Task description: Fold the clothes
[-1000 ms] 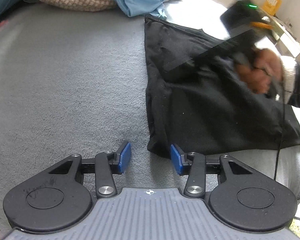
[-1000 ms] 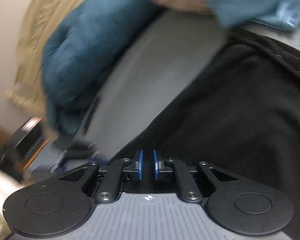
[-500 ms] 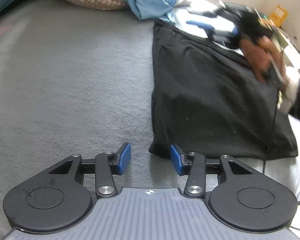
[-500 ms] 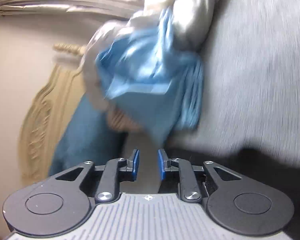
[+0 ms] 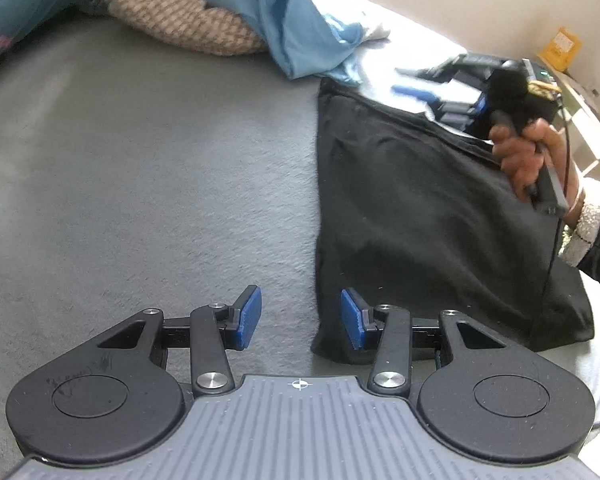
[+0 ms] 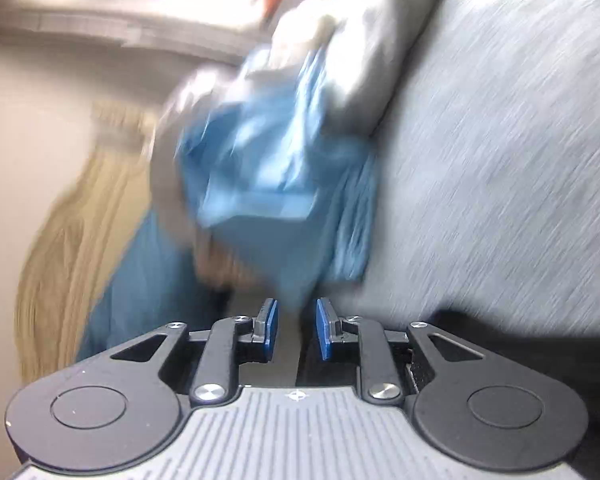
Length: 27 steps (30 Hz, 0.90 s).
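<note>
Grey fuzzy blanket [image 5: 140, 168] covers pretty much the whole bed, and one folded black garment [image 5: 420, 220] lies flat on its right side. Its long axis runs away from the left camera, near corner sitting just beyond the left gripper [image 5: 300, 318], far edge up by the pile. That pile at the head of the bed counts out as one light blue cloth [image 5: 300, 32], one tan checked knit piece [image 5: 188, 24] and something white I can't make out. Left gripper hangs low over the blanket with its blue pads spread wide, nothing between them. Right gripper [image 6: 296, 330], in a person's hand [image 5: 528, 156] over the garment's far right edge, has a narrower gap, also empty. Its view is motion-blurred.
</note>
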Each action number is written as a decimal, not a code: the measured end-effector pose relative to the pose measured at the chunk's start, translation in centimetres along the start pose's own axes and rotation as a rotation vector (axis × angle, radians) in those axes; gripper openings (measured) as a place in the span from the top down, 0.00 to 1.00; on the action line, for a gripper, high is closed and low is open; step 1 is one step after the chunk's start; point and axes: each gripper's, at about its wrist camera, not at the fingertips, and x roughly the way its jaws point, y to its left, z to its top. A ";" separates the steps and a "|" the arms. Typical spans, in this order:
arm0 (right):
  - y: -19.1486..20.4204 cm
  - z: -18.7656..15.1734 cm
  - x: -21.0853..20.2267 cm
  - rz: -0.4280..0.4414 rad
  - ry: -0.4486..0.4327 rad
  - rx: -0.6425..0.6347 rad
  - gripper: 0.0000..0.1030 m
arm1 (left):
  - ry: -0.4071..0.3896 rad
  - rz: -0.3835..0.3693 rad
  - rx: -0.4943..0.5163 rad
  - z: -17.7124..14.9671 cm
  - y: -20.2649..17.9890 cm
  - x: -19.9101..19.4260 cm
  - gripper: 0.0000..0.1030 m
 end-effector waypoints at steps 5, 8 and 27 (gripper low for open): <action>1.4 -2.9 6.1 0.009 0.249 -0.110 0.80 | -0.003 -0.025 0.013 -0.3 -0.9 0.2 0.57; 0.9 -1.4 6.8 -0.022 0.096 -0.100 0.81 | -0.006 -0.028 0.043 -0.5 -1.6 0.1 0.57; -3.7 0.0 -10.2 -0.084 -0.296 0.159 0.78 | -0.027 -0.120 0.177 1.7 -5.4 4.0 0.57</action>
